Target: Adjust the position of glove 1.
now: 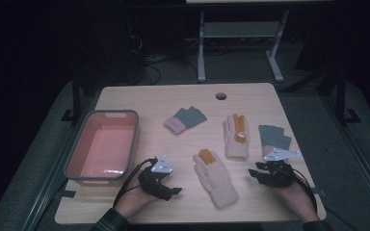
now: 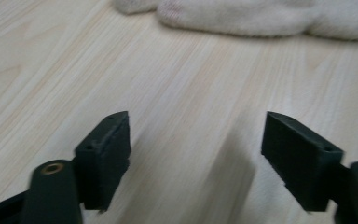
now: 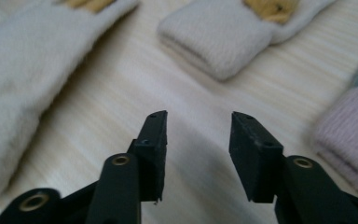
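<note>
Two cream gloves with orange fingers lie on the wooden table, one near the front middle (image 1: pixel 215 177) and one farther back (image 1: pixel 235 135). Two grey gloves with pink cuffs lie apart, one at the back middle (image 1: pixel 185 119) and one at the right (image 1: pixel 273 137). My left gripper (image 1: pixel 173 191) rests low to the left of the near cream glove (image 2: pixel 261 16), open, with bare wood between its jaws. My right gripper (image 1: pixel 254 174) sits to that glove's right, its jaws partly apart and holding nothing. From the right gripper (image 3: pixel 198 126), the near cream glove (image 3: pixel 23 70) lies left, the other's cuff (image 3: pixel 223 37) ahead, a pink cuff (image 3: pixel 349 126) right.
A pink bin with a grey rim (image 1: pixel 79 149) stands at the table's left side, with nothing visible inside. A round cable hole (image 1: pixel 221 96) sits near the far edge. A metal stand (image 1: pixel 241 43) is on the dark floor beyond the table.
</note>
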A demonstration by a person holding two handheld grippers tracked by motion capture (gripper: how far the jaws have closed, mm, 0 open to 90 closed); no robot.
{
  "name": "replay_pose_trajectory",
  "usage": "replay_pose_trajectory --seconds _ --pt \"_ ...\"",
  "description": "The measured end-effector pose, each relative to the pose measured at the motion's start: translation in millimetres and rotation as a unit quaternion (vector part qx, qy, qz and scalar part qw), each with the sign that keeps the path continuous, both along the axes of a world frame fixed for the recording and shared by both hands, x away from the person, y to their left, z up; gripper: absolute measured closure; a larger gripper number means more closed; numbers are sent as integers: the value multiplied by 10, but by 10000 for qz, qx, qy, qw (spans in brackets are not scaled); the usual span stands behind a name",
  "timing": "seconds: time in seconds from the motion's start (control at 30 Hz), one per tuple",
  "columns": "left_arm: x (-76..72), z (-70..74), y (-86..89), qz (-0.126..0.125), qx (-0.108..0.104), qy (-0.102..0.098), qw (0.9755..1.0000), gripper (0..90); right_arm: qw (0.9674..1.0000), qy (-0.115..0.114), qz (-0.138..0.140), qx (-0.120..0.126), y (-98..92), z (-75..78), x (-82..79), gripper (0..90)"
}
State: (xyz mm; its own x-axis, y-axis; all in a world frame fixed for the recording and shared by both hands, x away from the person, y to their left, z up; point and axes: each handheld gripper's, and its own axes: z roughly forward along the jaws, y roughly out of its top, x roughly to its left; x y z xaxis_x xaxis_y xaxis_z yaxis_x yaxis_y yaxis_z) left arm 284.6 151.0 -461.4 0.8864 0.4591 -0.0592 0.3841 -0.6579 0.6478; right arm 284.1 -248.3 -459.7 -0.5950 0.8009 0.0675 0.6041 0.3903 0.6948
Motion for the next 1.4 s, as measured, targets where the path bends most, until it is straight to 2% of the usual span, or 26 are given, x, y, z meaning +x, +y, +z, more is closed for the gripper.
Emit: replay_pose_trajectory --seconds 0.07,0.1,0.27,0.3,0.33,0.43,0.67,0.83,0.97,1.07,1.23,1.4 --pt "7 -16 10 -10 9 -14 10000 184 10000 -12 -29 18 1 16 17 612" --pt "1 -48 4 42 -28 -35 10000 169 9999 -71 -65 30 18 49 66 688" --pt "-19 -99 -1 -33 -8 -292 9996 129 9999 -92 -57 45 123 123 165 893" --pt "-19 -99 -1 -33 -8 -292 9996 124 9999 -93 -29 74 141 131 187 900" --pt "-28 -122 22 -45 -123 -373 9992 124 9999 -74 -11 95 180 147 222 900" --pt "-26 -160 44 -39 -310 -451 9985 122 9998 -121 111 115 275 173 316 900" --pt "-23 -155 49 9 -279 -440 9986 115 9993 -17 276 260 543 199 584 900" --pt "-19 -158 51 31 -290 -445 9986 115 9990 -32 407 155 715 166 742 900" --pt "-14 -159 55 50 -292 -444 9986 115 9991 101 404 93 798 100 846 900" --pt "-14 -159 55 53 -292 -448 9986 115 9990 211 373 -83 783 37 863 900" --pt "-15 -160 54 60 -292 -454 9985 115 9992 233 291 -122 657 25 837 900" --pt "-15 -159 54 54 -291 -447 9986 115 9995 283 53 -132 412 58 794 900"
